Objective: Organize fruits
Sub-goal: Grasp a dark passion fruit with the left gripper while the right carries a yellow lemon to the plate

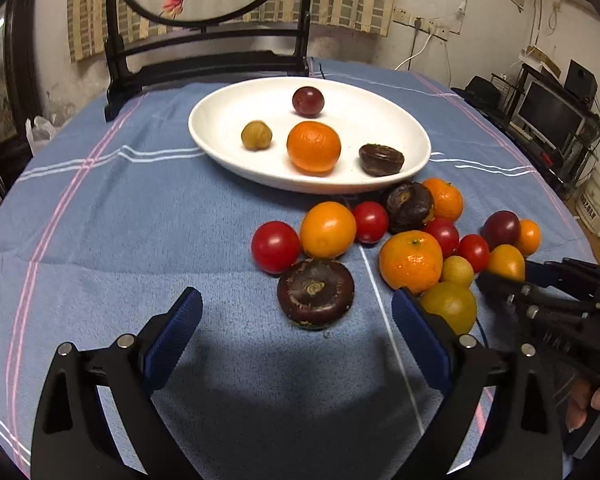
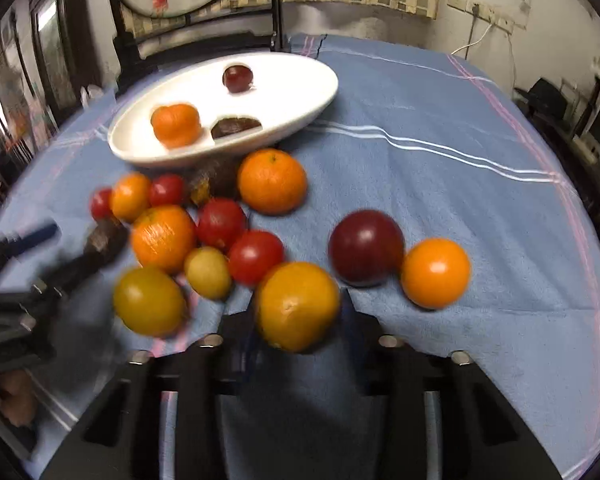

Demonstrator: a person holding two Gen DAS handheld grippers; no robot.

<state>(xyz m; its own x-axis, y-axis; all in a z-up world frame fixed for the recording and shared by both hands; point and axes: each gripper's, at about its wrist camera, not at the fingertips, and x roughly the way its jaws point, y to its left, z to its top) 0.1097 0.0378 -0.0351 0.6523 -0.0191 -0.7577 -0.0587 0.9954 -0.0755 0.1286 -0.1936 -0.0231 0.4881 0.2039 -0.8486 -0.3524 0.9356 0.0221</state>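
A white oval ceramic plate (image 1: 414,136) sits on the blue striped tablecloth (image 1: 140,240), holding a round orange mandarin (image 1: 313,146), a dark red grape-like fruit (image 1: 308,101), a yellowish chestnut-shaped fruit (image 1: 256,135) and a dark brown water chestnut (image 1: 381,159). Just in front of the plate lies the loose heap of red tomatoes, orange citrus and yellow fruits. The left gripper (image 1: 296,312) stands wide open, a second dark brown water chestnut (image 1: 315,293) between its blue pads. The right gripper (image 2: 298,312) is clamped around a yellow-orange round fruit (image 2: 298,306), nearer the camera than the heap.
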